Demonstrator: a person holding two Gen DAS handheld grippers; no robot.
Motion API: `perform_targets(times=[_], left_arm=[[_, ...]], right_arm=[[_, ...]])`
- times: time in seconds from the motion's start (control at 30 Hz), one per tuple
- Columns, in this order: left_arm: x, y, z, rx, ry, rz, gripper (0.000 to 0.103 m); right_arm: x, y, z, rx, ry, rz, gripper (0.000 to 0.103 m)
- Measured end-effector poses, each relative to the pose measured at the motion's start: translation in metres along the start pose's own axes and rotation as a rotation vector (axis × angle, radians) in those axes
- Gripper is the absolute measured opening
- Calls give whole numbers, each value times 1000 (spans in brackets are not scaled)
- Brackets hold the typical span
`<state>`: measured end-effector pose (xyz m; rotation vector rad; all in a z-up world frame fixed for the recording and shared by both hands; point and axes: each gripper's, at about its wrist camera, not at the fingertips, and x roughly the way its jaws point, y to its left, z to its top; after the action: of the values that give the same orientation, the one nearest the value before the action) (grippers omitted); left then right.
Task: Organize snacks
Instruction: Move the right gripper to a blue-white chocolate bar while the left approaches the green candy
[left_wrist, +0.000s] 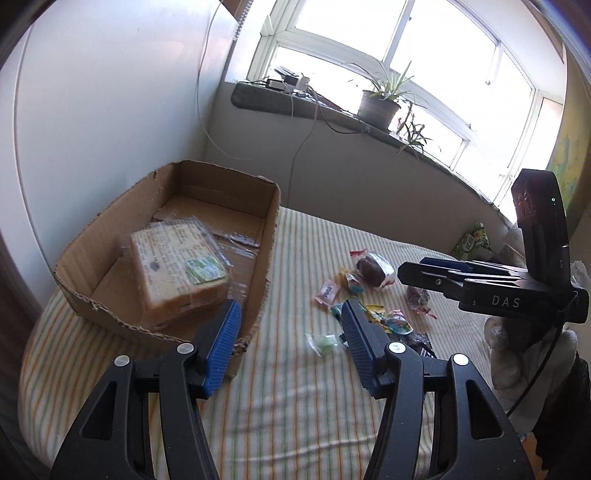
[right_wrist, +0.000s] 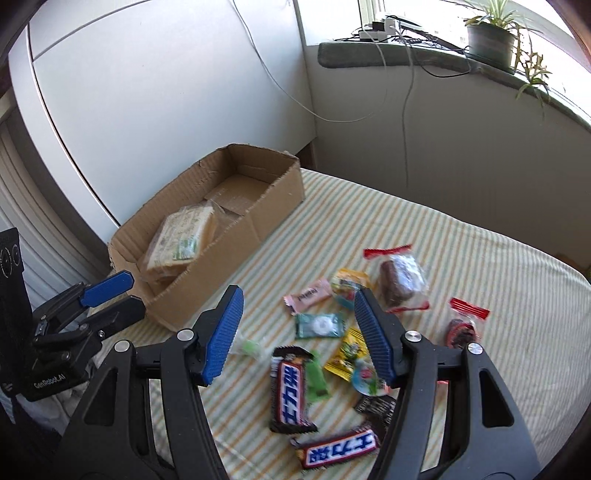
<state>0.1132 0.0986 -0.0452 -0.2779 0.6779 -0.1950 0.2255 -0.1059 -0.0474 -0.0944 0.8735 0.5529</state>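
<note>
So, far left, the cardboard box (right_wrist: 207, 206) sits on the striped bed (right_wrist: 461, 266), right up against the white wall, and inside it lies one wrapped sandwich (right_wrist: 181, 240), tilted against the near wall of the box. Just in front of the box's near corner hang the left tongs (left_wrist: 290, 332), blue pads spread apart with nothing between them, only bedsheet showing through the gap. Moving right, the loose snacks are scattered on the sheet: a pink sachet (right_wrist: 308, 295), a green-wrapped mint (right_wrist: 320, 325), a small clear packet with something green (right_wrist: 249, 347), then two dark chocolate bars (right_wrist: 291, 391), one upright in the view and one lying crosswise nearest the camera. Over this pile hover the right tongs (right_wrist: 297, 332), pads spread wide, gripping nothing, clear of the wrappers. Further right, yellow candy packets (right_wrist: 347, 356), a round blue-and-white sweet (right_wrist: 367, 376), a brown cake in clear wrap with a red seal (right_wrist: 400, 282), and at the far right a smaller red-topped bag (right_wrist: 463, 325). Behind it all, a potted plant (right_wrist: 491, 38) on the windowsill.
</note>
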Motion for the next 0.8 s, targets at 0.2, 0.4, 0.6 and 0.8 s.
perform_targets(times=[0.2,0.4,0.6,0.8], left_arm=[[12,-18,-13,32,47,-36,56],[25,-34,-26,61,94,-60,56],[39,-39,-33,80,124,-34,48],[54,-41,-32,111,137,7,46]], right_arm=[[-13,-27,-33,16,26,-50,65],[-23,-44,-75,89,79,-22,65],[-21,-51,-105,157,120,-7,65],[-14,-44,-118,219,157,62,65]])
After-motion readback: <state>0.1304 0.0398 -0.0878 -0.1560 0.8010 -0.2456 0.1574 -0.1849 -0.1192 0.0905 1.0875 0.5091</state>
